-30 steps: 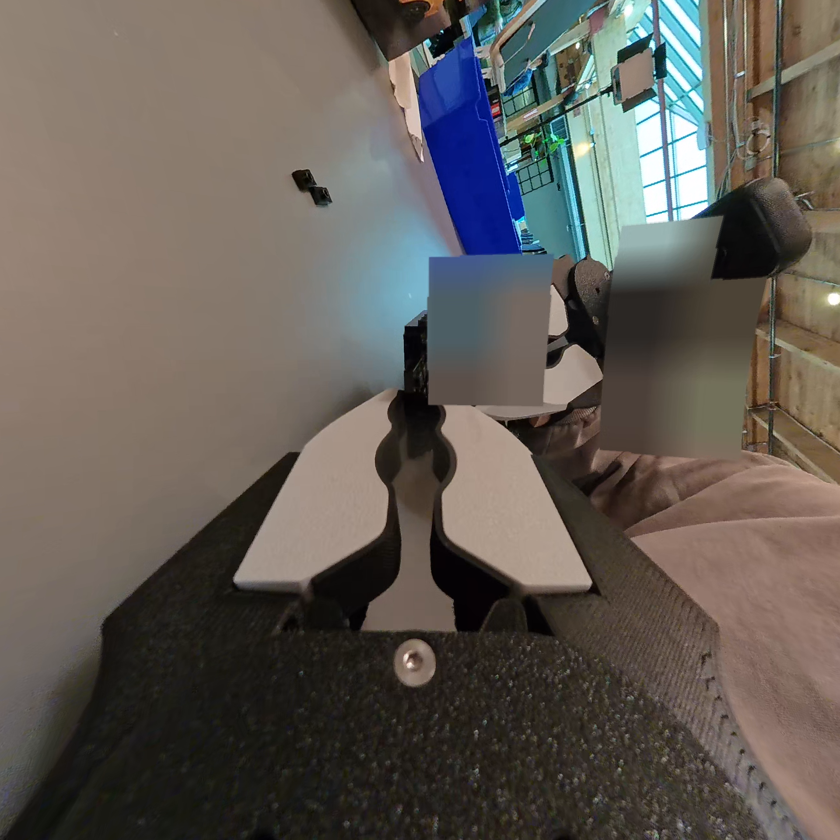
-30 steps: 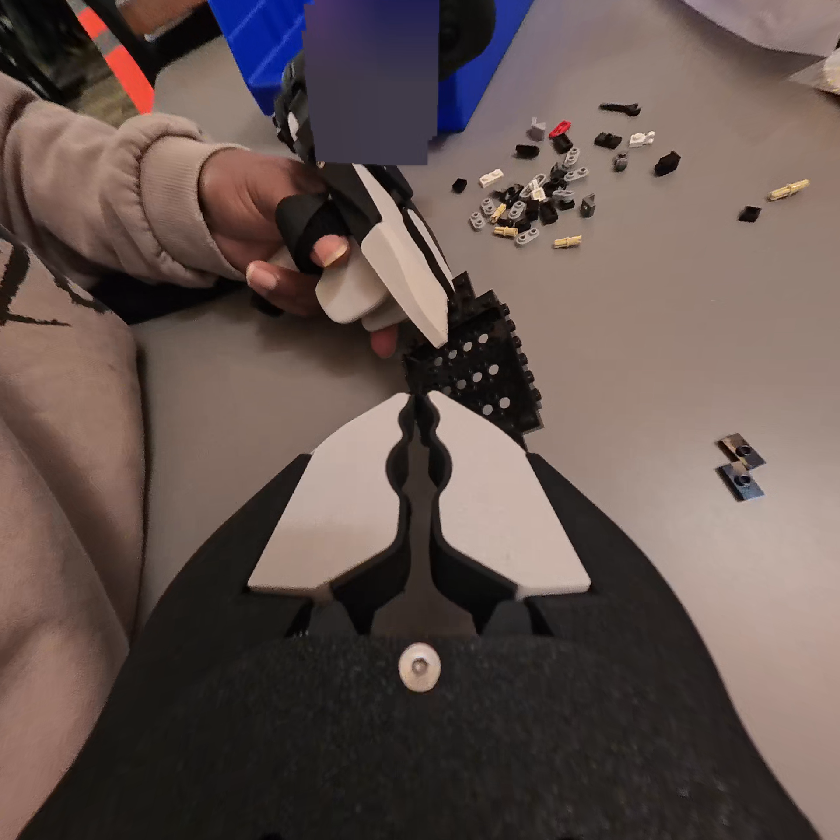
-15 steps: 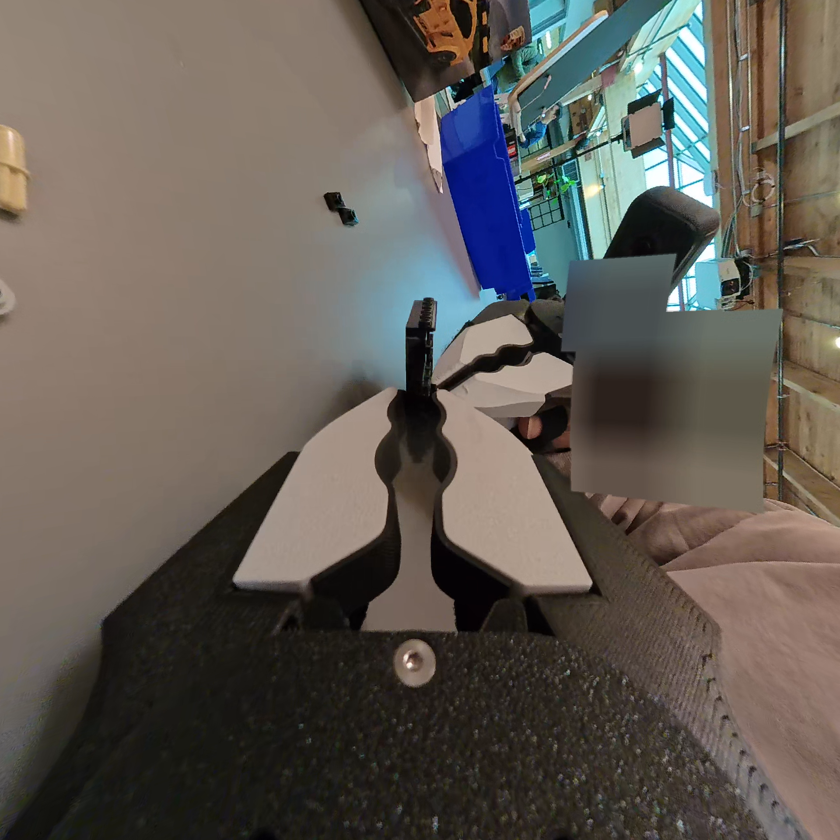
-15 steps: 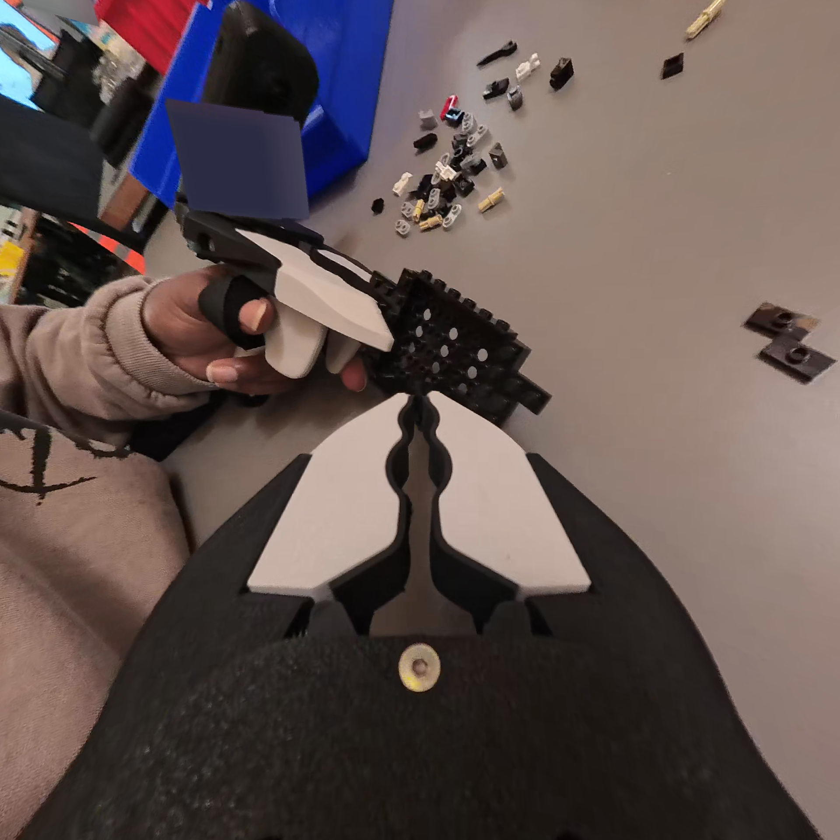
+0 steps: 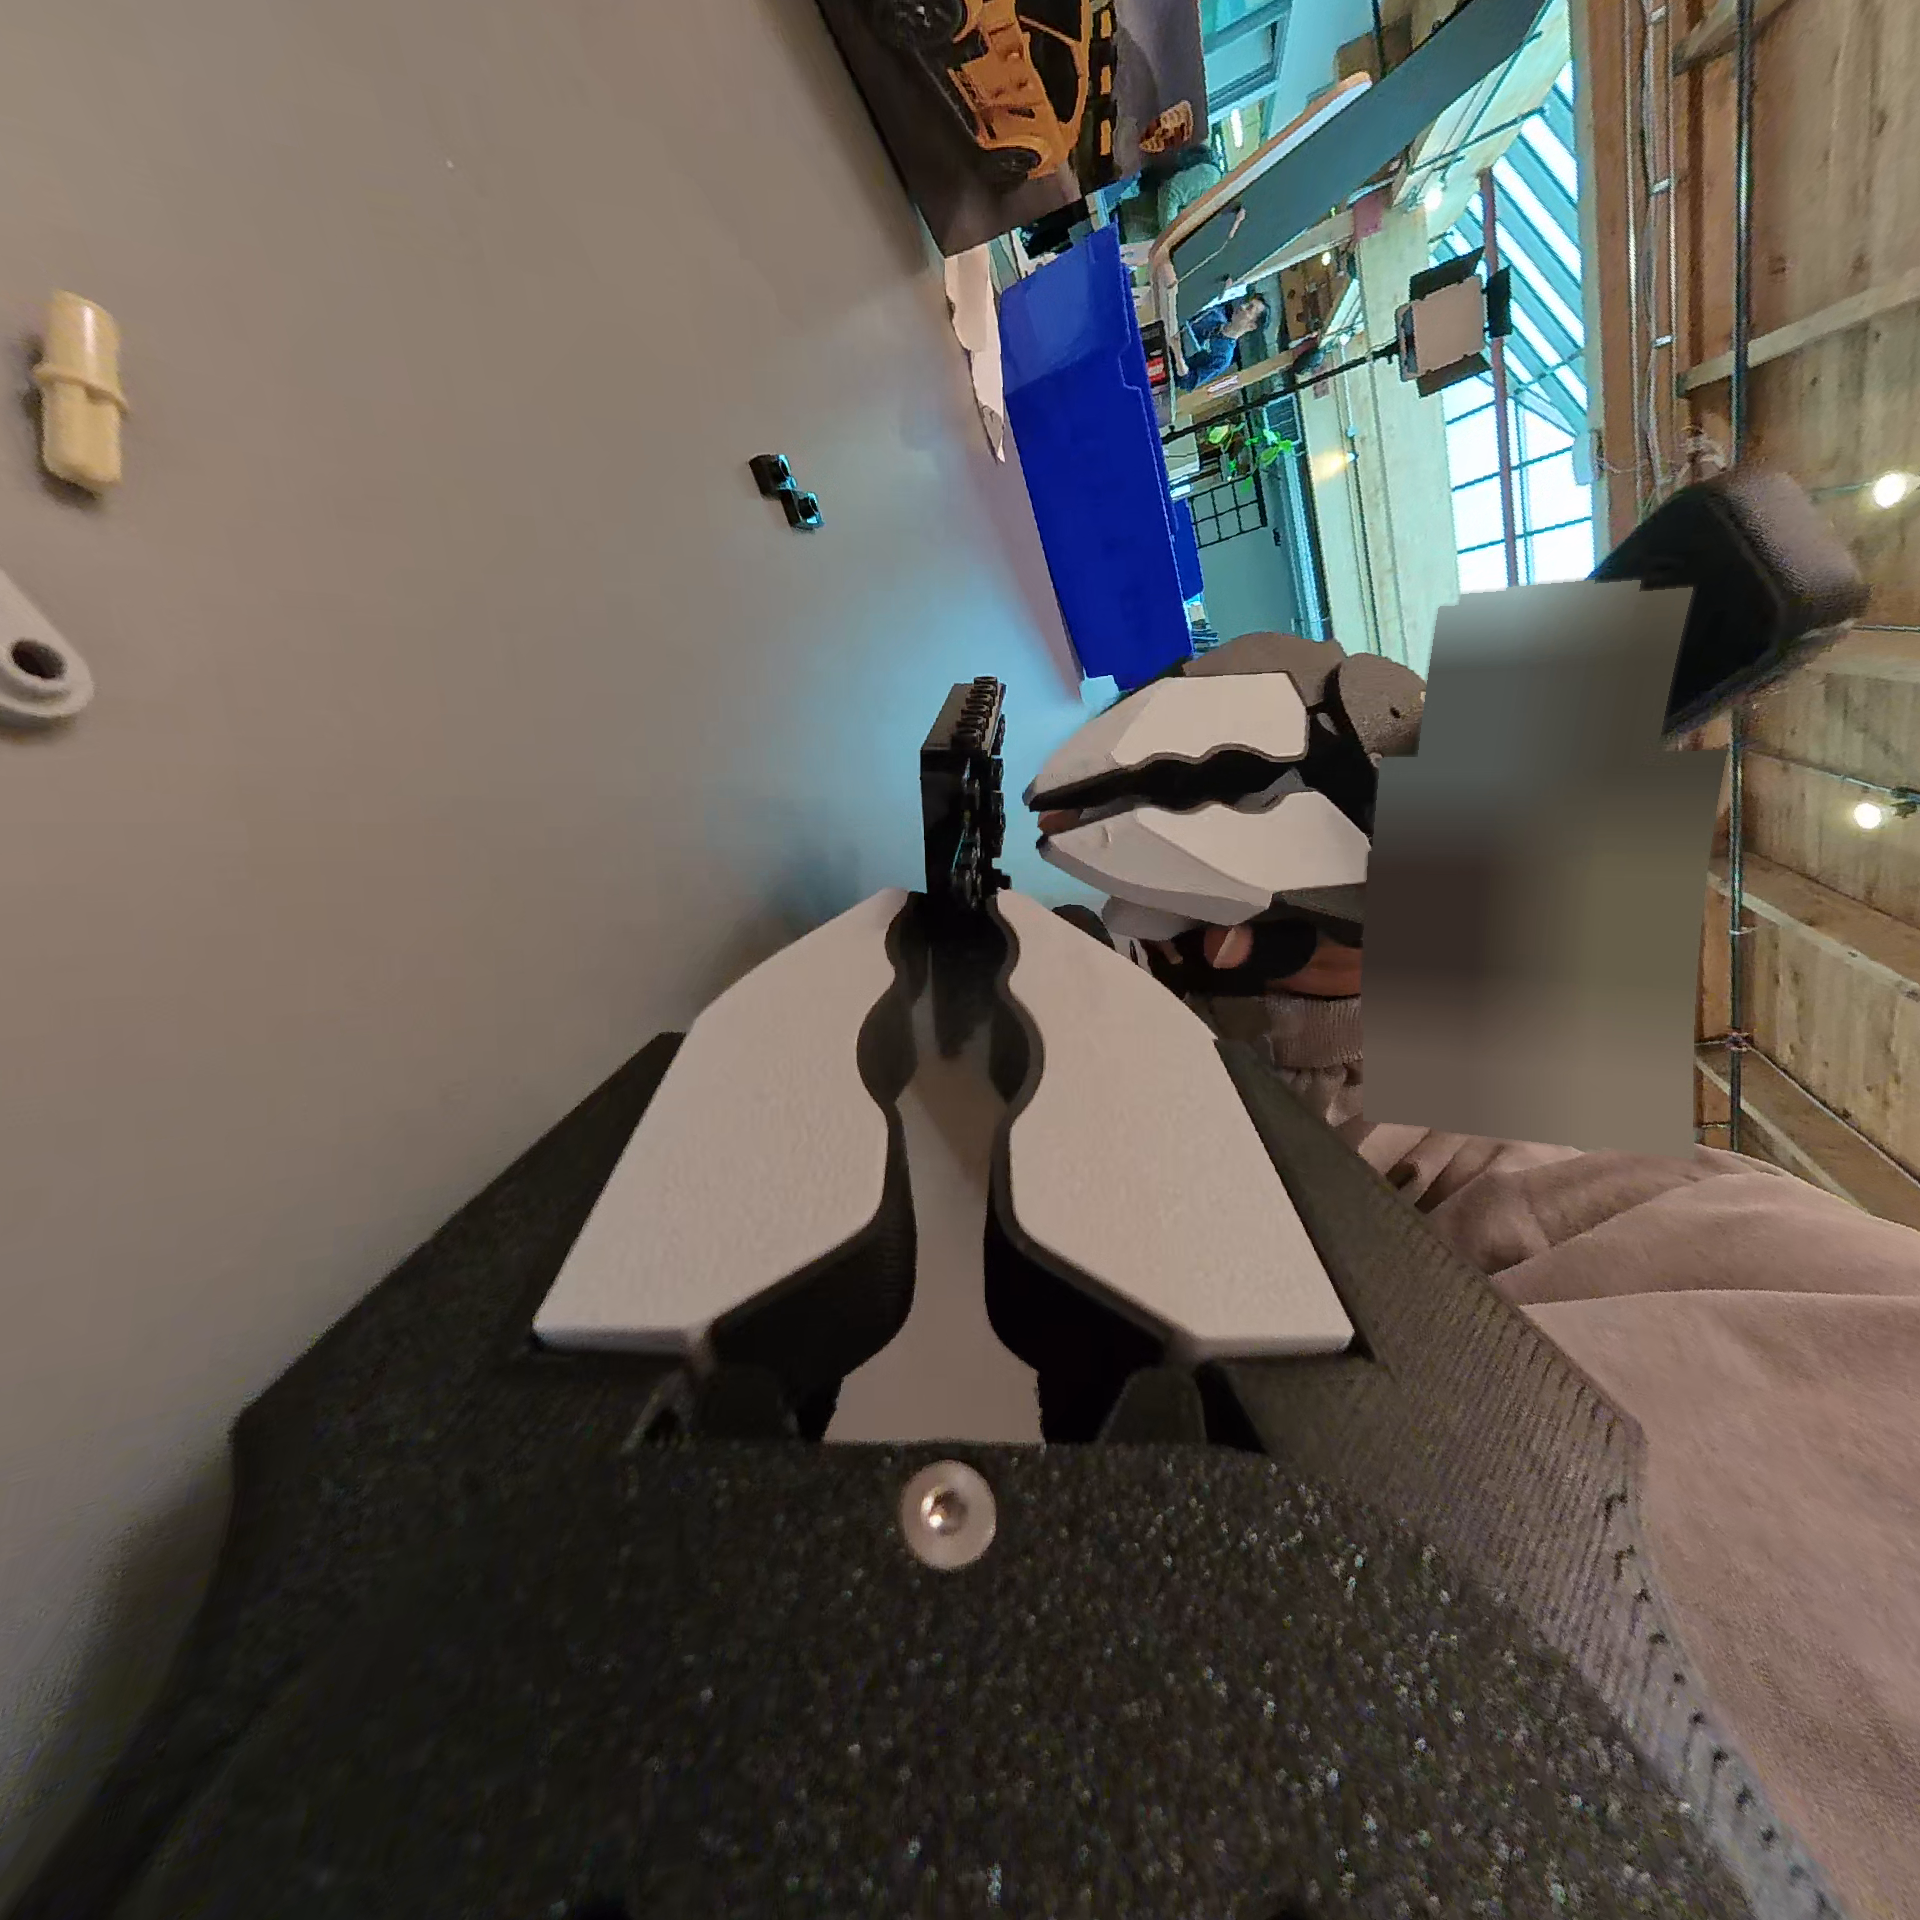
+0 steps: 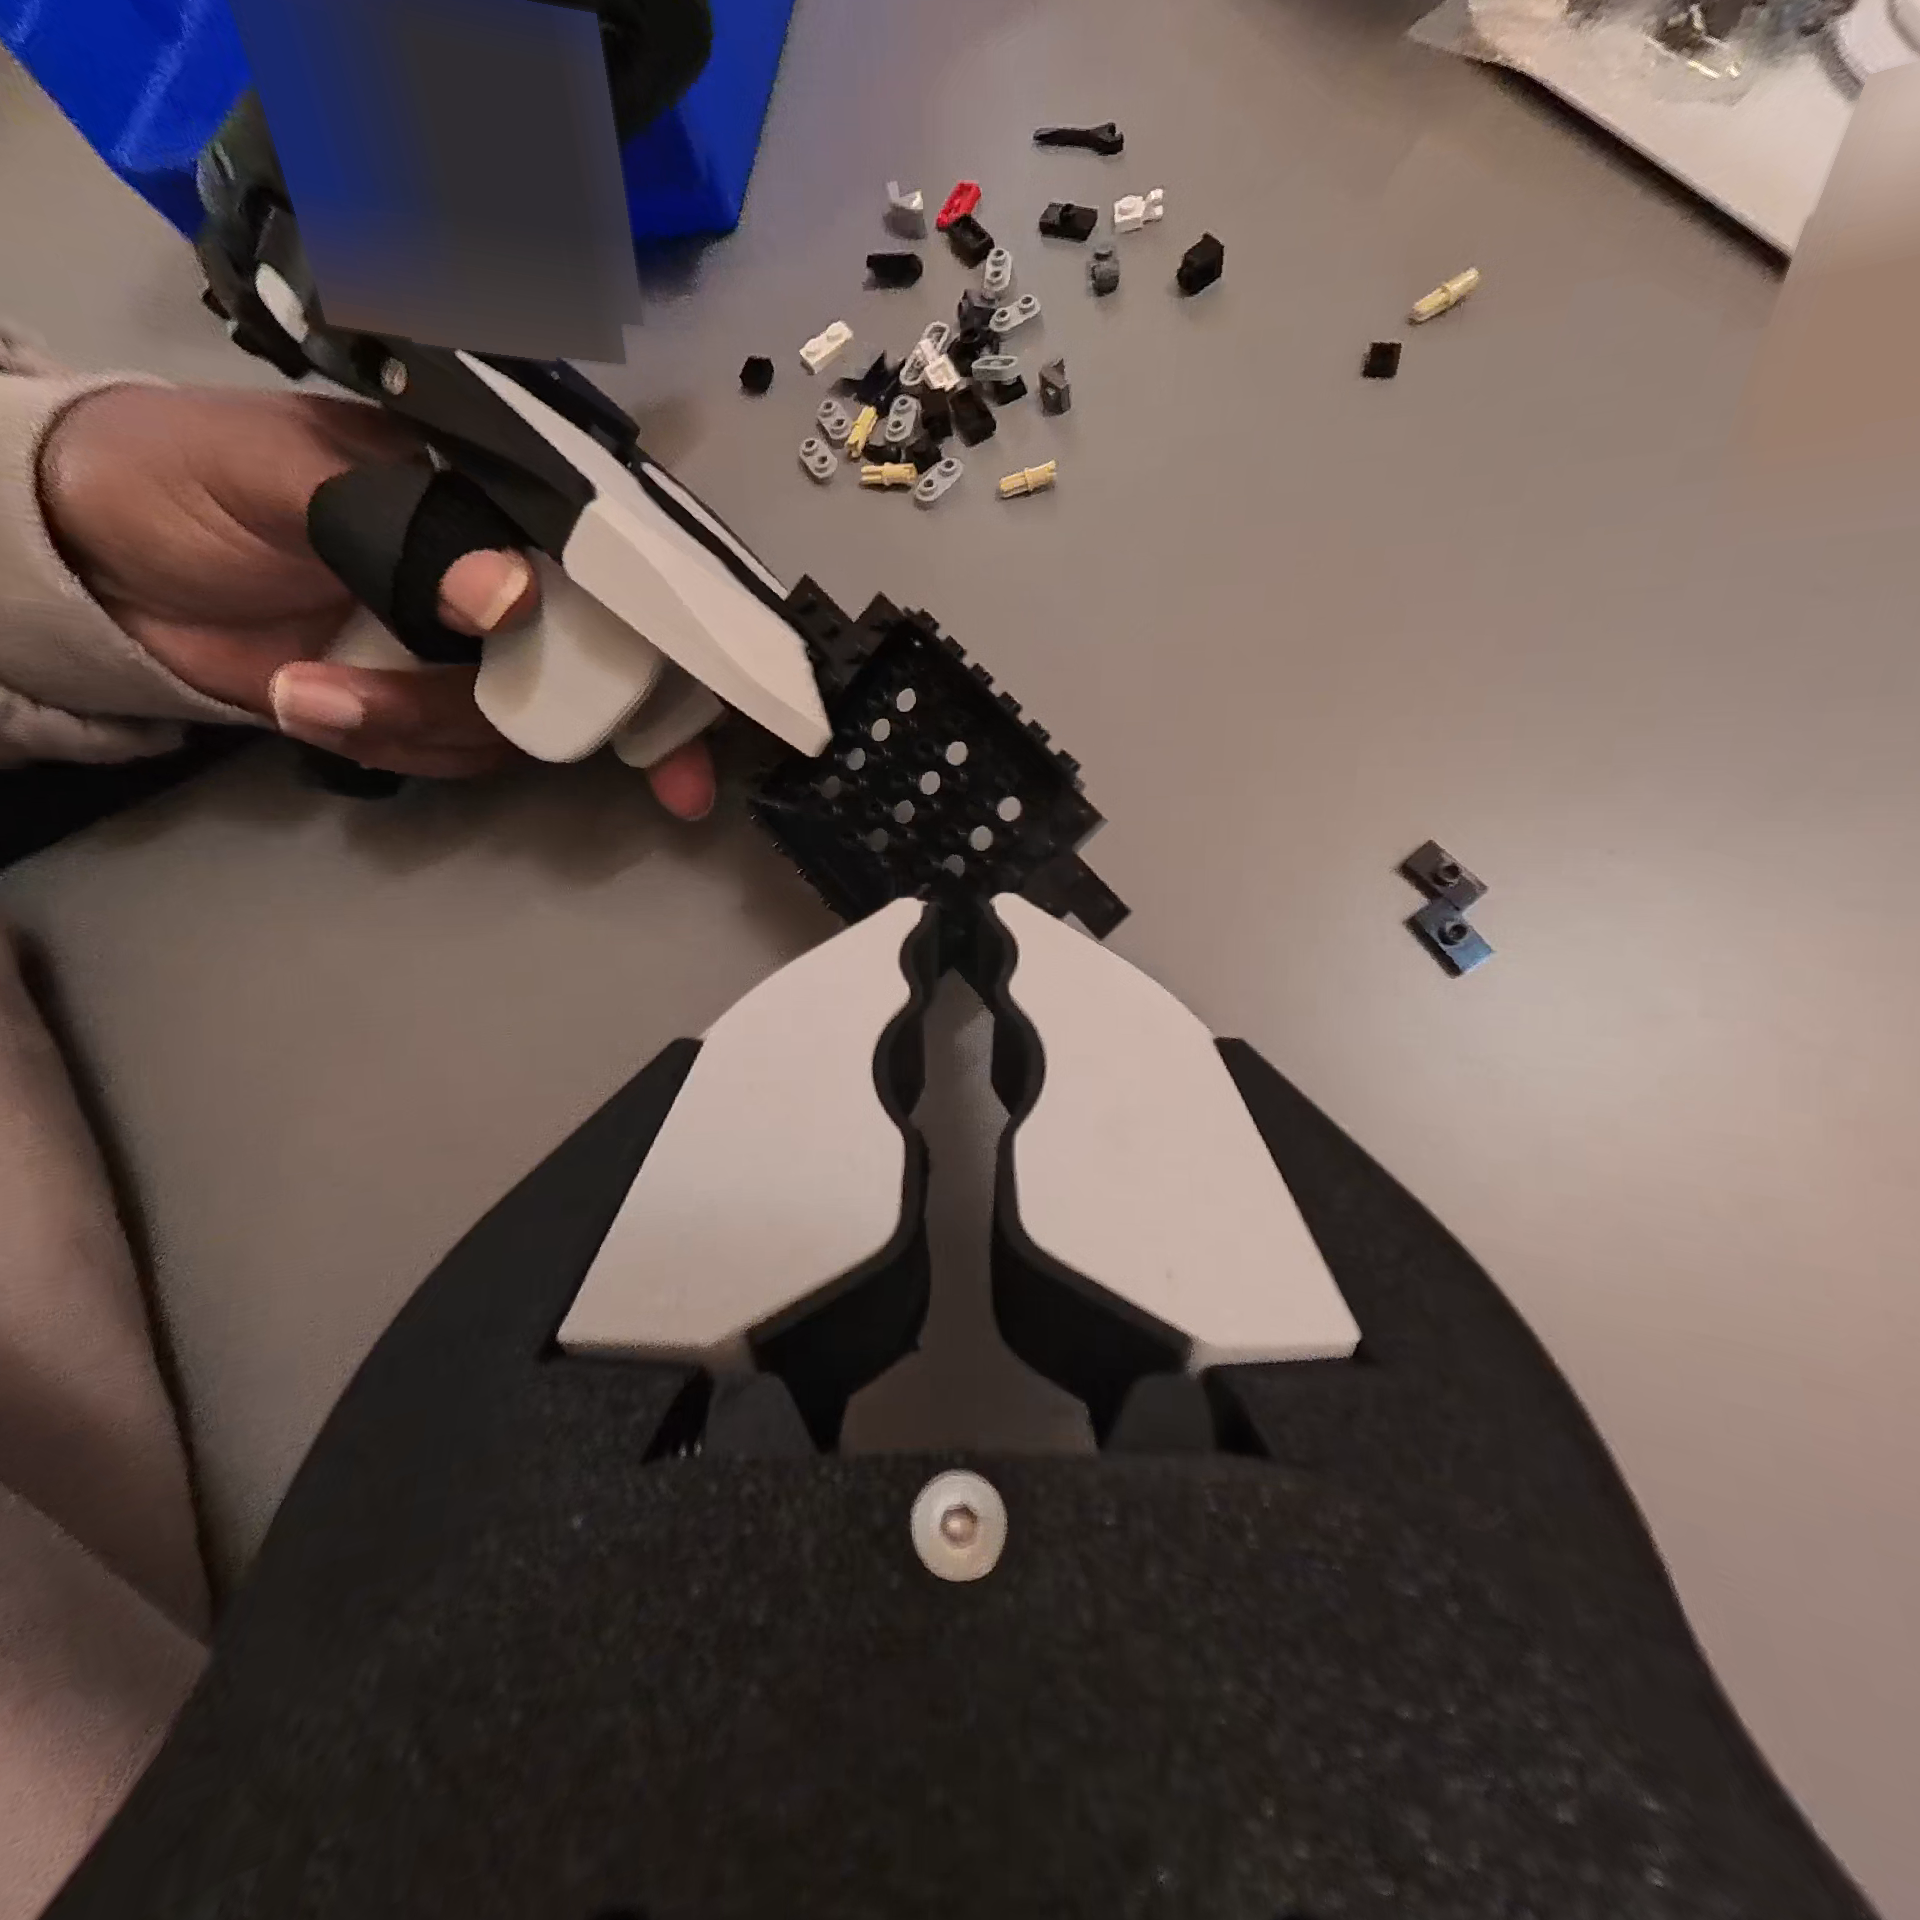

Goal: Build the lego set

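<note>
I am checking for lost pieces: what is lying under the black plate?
Grey table shows through the holes of the black plate, which the left gripper holds. Anything behind its solid parts is hidden.

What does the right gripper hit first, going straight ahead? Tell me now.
The black perforated Lego plate, which the left gripper holds. It sits right at the right gripper fingertips; whether they already touch is unclear.

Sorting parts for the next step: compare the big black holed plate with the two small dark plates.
The holed plate is large, pierced with round holes and held tilted in the jaws of the left gripper. The small dark plates are tiny, lying flat on the table, ungripped. Both are dark Lego plates.
</note>
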### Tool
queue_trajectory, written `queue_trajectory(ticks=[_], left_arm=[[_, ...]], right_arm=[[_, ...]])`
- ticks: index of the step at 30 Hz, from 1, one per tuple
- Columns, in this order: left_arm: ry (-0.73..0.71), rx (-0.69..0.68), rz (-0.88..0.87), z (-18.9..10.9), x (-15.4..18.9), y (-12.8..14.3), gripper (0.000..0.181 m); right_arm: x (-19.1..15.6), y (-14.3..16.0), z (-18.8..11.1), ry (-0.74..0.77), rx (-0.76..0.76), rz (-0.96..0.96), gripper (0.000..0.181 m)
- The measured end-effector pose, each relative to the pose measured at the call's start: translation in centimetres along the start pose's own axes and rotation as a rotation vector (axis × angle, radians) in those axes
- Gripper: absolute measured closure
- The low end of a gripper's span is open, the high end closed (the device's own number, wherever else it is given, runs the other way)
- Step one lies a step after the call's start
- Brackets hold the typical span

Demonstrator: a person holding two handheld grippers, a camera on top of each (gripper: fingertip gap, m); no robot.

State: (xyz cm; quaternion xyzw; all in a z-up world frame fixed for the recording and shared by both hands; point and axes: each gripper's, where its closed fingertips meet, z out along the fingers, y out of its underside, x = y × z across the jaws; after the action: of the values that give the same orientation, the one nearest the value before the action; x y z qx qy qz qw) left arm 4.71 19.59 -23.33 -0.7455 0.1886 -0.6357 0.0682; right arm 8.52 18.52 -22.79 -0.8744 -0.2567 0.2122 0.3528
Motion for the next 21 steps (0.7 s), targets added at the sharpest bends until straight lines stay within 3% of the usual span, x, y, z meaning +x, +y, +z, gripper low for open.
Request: queue_trajectory(ticks=[14,21], left_arm=[[0.011,-0.010,0.004,0.0,0.3,0.2,0.172],[0.025,-0.035,0.013,0.3,0.6,0.6,0.172]], right_arm=[[-2.1,0.4,0.9,0.009,-0.145,-0.420,0.165],[-2.4,1.3,0.6,-0.058,-0.187,-0.426,0.174]])
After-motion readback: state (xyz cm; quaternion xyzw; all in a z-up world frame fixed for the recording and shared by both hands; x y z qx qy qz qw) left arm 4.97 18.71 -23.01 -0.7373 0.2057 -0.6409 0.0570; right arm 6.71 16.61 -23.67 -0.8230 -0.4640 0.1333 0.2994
